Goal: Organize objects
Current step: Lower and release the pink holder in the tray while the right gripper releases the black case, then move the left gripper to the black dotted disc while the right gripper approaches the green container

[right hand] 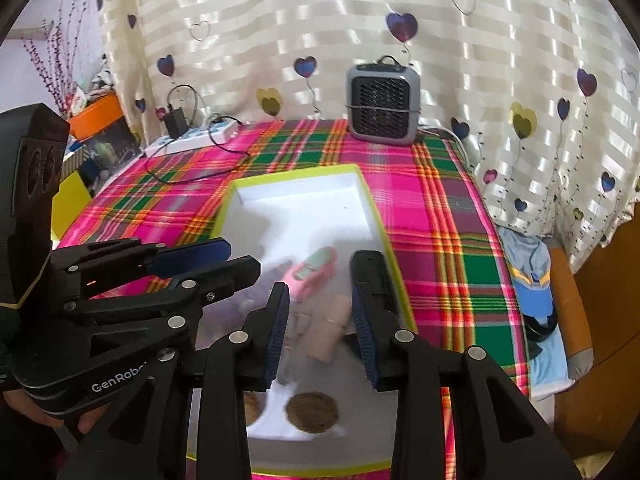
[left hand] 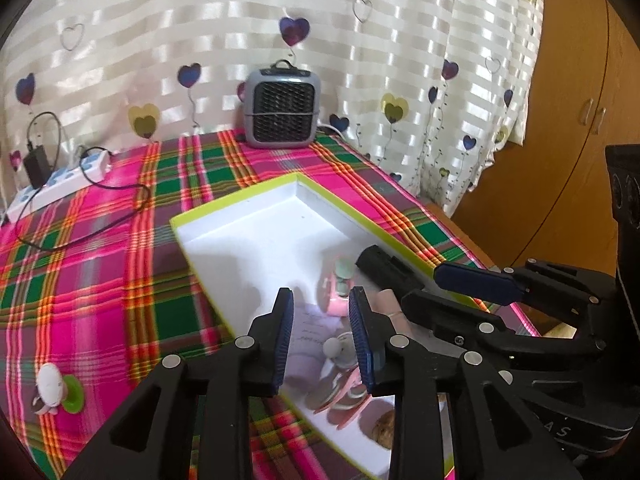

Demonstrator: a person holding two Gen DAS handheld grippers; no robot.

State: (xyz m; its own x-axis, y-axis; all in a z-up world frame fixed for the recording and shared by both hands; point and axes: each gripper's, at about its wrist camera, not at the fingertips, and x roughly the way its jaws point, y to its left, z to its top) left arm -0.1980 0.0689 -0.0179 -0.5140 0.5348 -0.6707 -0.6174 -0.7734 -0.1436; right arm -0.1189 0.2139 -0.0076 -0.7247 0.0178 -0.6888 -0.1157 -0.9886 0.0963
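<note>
A white box with a yellow-green rim (left hand: 240, 200) (right hand: 296, 171) lies on the plaid tablecloth. It holds a pink toy (right hand: 312, 270) (left hand: 340, 300), a black object (left hand: 384, 266) (right hand: 370, 272), a tan roll (right hand: 332, 328), round brown pieces (right hand: 312, 406) and pink discs (left hand: 344, 396). My left gripper (left hand: 322, 340) is open and empty above the box's near end. My right gripper (right hand: 322, 336) is open and empty above the box too. Each gripper shows in the other's view, the right one (left hand: 460, 292) and the left one (right hand: 208, 264). A small white and green figure (left hand: 54, 390) lies on the cloth to the left.
A grey fan heater (left hand: 282, 110) (right hand: 382, 106) stands at the table's back edge. A white power strip with a black adapter and cable (left hand: 56, 184) (right hand: 188, 136) lies at the back left. A curtain hangs behind. A blue cap (right hand: 532, 276) lies off the table's right side.
</note>
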